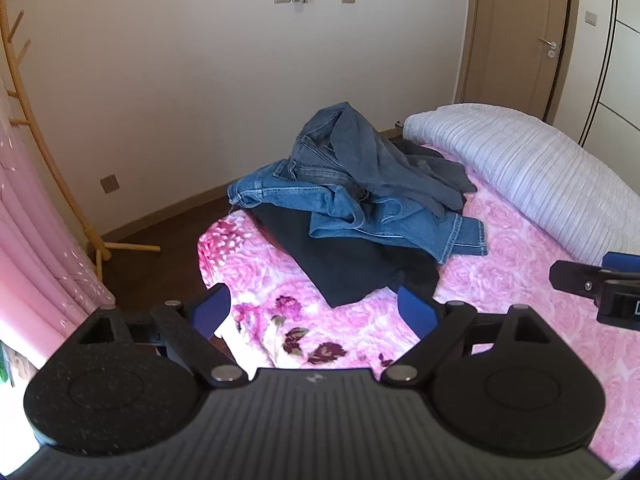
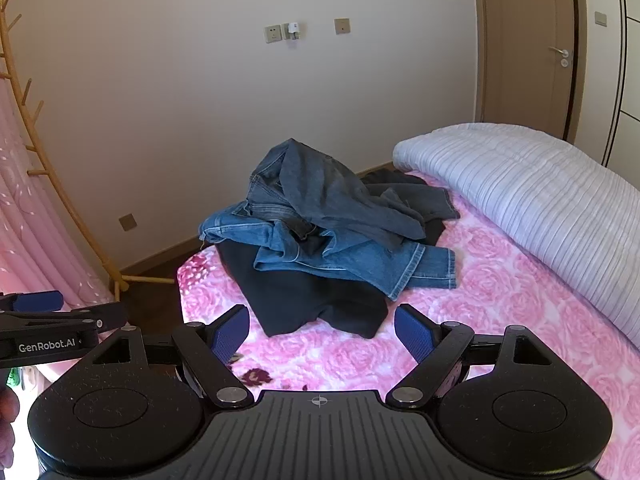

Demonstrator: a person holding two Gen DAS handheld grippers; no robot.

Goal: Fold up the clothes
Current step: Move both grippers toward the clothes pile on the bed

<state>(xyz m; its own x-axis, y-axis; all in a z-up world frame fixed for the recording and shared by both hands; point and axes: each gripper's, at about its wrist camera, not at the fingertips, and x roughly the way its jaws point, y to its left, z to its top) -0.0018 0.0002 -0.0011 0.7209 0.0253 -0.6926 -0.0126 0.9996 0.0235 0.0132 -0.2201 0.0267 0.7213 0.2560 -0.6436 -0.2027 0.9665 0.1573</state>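
While the pink rose-print bedspread (image 1: 520, 340) shows bare cloth toward six o'clock, the clothes sit in a loose heap near its far left corner, at about twelve o'clock from both grippers: crumpled blue jeans (image 1: 360, 188) lie on top of a black garment (image 1: 344, 264) that is spread flatter beneath them. Nothing in the heap lies folded, and no finished stack shows anywhere in view, so the folding of these pieces is left to do (whether others were dealt with out of frame cannot be told).

Left to right, the left gripper (image 1: 316, 312) hovers over the bed's near corner, fingers spread apart and holding nothing; the right gripper (image 2: 322, 332) hangs likewise, fingers wide and empty, just short of the black garment's hem.

Only the left wrist view shows the bedspread's dark-flowered border at six o'clock; only the right wrist view shows the left gripper's printed label at nine o'clock.
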